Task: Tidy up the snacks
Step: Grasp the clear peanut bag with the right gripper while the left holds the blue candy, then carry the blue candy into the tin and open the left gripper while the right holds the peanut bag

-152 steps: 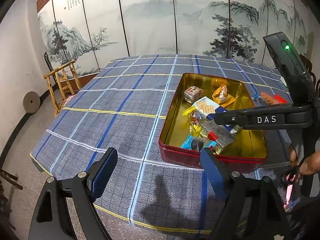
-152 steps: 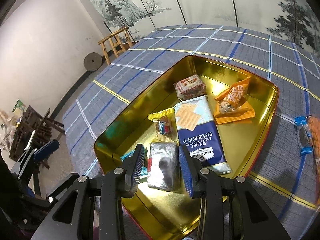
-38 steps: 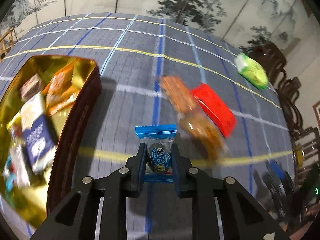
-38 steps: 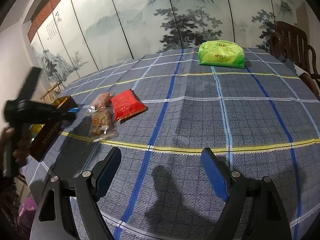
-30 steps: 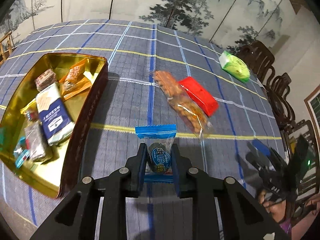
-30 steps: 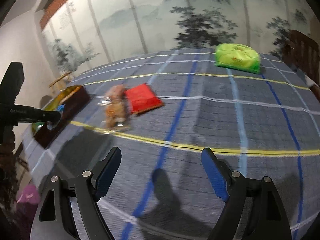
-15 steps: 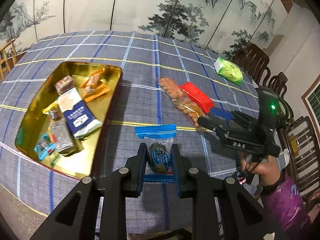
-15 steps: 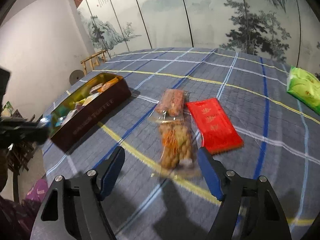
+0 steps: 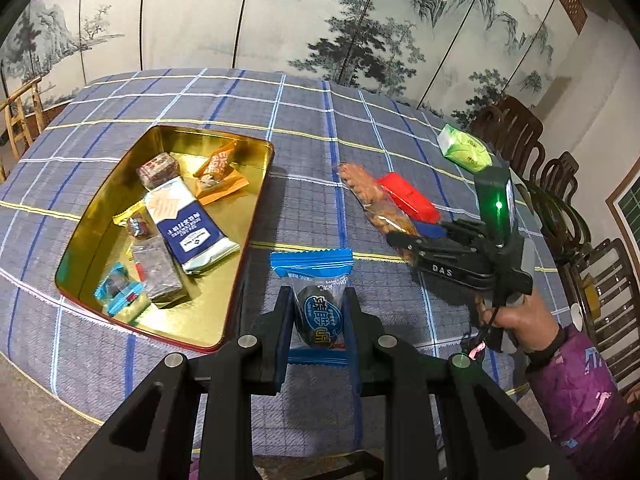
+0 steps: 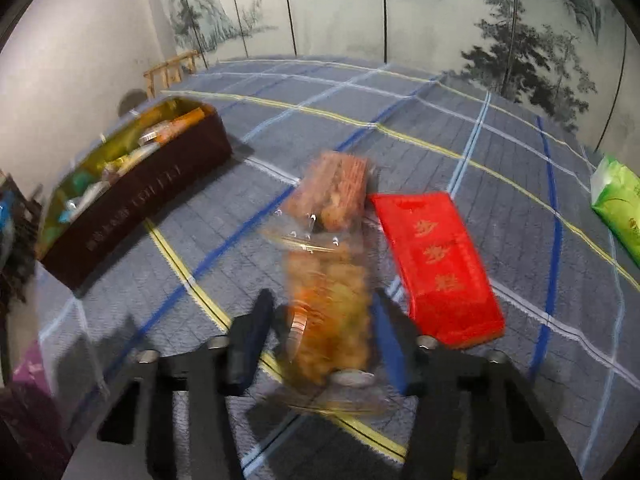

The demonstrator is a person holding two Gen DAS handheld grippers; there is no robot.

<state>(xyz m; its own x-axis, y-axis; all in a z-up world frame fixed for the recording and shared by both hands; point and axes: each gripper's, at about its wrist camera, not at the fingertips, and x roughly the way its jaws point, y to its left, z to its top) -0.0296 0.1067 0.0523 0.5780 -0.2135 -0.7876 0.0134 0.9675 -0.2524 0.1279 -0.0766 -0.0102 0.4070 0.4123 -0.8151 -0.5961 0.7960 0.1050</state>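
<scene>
On the checked tablecloth [image 9: 180, 360] the gold tin [image 9: 256, 196] sits at the near left, and it already holds several packets: a blue cracker pack, an orange wrapper, a few small sweets. That part of the sorting looks done. Right of the tin, well apart from it, three things lie loose on the cloth: the long clear bag of fried snacks [image 10: 328, 280], the red packet [image 10: 436, 264] touching its right side, and the green pack [image 9: 464, 148] at the far right edge. I judge those are what is left. My right gripper [image 10: 320, 340] hangs wide open with a finger on each side of the near end of the snack bag, not yet closed on it as far as the blur lets me tell. My left gripper [image 9: 316, 320] is clamped on a small blue-wrapped sweet [image 9: 316, 300], held above the cloth just right of the tin, so it is not in yet.
</scene>
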